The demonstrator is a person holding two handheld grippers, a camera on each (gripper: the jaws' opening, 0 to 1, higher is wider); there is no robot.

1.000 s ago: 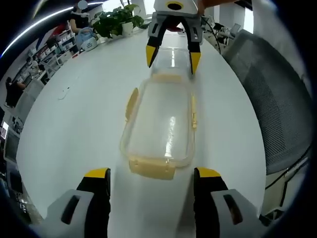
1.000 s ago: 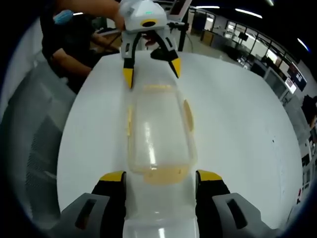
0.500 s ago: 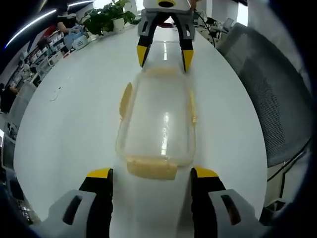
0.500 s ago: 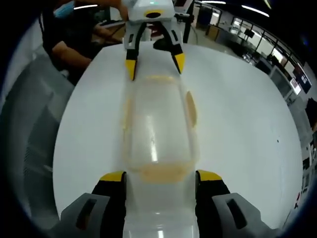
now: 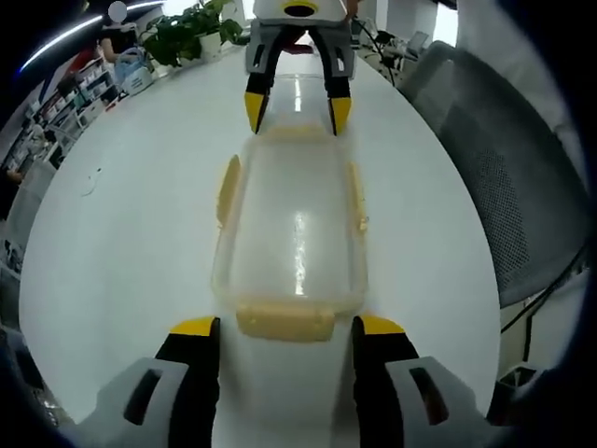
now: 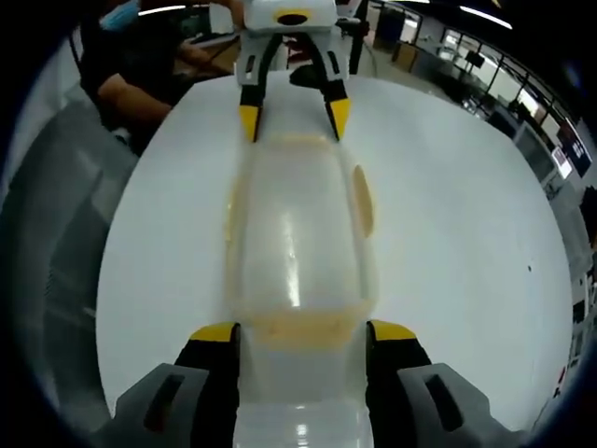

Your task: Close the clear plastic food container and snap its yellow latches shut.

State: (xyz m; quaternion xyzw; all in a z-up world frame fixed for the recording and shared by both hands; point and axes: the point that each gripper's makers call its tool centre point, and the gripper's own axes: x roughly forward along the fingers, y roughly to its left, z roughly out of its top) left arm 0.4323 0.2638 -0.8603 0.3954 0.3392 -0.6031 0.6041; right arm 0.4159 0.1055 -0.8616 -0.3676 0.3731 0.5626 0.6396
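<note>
A clear plastic container [image 5: 291, 219] with its lid on lies lengthwise on the white table [image 5: 121, 233]. Yellow latches sit on its long sides [image 5: 227, 189] and at its ends. My left gripper [image 5: 286, 329] is open, its jaws straddling the near end latch [image 5: 284, 319]. At the far end my right gripper [image 5: 297, 112] is open too, its yellow tips on either side of that end. In the right gripper view the container [image 6: 298, 224] runs from my right gripper [image 6: 303, 332], at the end latch [image 6: 298, 329], to the left gripper [image 6: 293, 119].
A grey mesh chair [image 5: 508, 177] stands by the table's edge, also seen as the chair [image 6: 51, 233] in the right gripper view. A potted plant [image 5: 187, 33] stands at the table's far end. A person in dark clothes [image 6: 117, 65] is behind the left gripper.
Both grippers have closed in on the container's two ends, so it looks larger in both views. The jaws have stayed open and the container has stayed put.
</note>
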